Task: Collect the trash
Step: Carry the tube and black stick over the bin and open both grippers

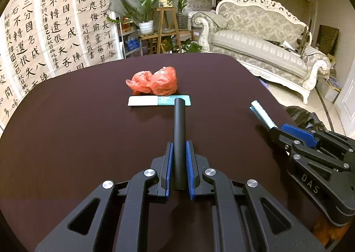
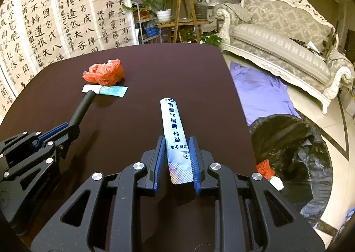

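My left gripper is shut on a black tube that points forward over the dark table; it also shows in the right wrist view. My right gripper is shut on a white and blue packet, seen at the right of the left wrist view. A crumpled red plastic bag lies further back on the table, with a flat white and teal sachet just in front of it. Both show in the right wrist view: the bag and the sachet.
A bin lined with a black bag stands on the floor right of the table, holding a red and white item. A purple cloth lies on the floor. An ornate sofa and plant stands are beyond.
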Demonstrator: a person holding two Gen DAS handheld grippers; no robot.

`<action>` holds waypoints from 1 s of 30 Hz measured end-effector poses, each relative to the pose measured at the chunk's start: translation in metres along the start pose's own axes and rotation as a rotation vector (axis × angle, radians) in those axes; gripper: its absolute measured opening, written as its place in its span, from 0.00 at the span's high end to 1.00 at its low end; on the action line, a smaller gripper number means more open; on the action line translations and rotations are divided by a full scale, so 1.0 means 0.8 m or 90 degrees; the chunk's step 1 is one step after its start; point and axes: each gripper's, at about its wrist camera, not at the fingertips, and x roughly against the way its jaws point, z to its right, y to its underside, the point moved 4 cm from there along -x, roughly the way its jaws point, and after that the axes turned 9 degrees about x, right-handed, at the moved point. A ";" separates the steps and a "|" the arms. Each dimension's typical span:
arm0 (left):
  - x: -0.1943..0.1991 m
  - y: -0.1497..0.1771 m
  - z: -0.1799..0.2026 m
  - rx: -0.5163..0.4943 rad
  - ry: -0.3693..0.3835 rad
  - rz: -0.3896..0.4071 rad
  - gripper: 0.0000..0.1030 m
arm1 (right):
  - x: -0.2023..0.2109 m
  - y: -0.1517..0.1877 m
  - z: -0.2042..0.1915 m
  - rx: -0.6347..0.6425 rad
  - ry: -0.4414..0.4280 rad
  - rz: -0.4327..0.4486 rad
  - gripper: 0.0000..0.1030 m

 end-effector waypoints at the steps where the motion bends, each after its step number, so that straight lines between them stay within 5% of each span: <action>1: 0.001 -0.001 0.000 0.000 0.002 0.002 0.88 | 0.004 0.002 0.003 -0.004 0.003 0.004 0.79; 12: 0.021 -0.005 0.049 -0.025 0.034 0.037 0.88 | 0.051 0.018 0.052 -0.044 0.065 0.046 0.79; 30: 0.009 -0.001 0.204 -0.127 0.103 0.067 0.88 | 0.089 0.063 0.186 -0.146 0.196 0.071 0.83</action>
